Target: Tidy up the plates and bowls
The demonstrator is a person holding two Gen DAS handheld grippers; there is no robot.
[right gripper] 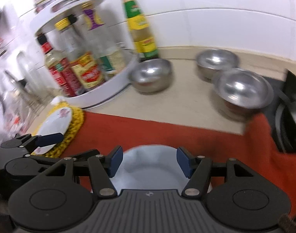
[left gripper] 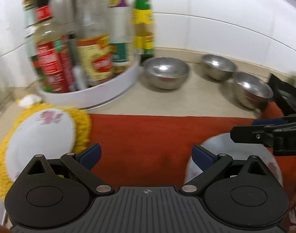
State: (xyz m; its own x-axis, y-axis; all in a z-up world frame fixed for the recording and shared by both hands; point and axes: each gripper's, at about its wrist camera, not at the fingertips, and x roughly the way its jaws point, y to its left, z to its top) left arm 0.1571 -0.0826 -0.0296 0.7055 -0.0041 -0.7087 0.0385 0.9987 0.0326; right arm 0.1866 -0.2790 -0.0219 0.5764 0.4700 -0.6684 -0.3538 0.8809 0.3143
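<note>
My left claw (left gripper: 146, 155) stands wide open over the red cloth (left gripper: 148, 136), holding nothing; my right claw (right gripper: 148, 160) is half open above the near plate (right gripper: 148, 167), not gripping; three steel bowls (right gripper: 151, 73) wait far on the table (right gripper: 182, 104); I should lower slowly, pinch the plate's rim squarely.

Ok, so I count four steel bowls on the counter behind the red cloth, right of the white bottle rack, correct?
Not quite: there are three steel bowls, not four. One sits next to the white bottle rack, the other two further right. The right wrist view shows all three on the counter behind the red cloth.
</note>
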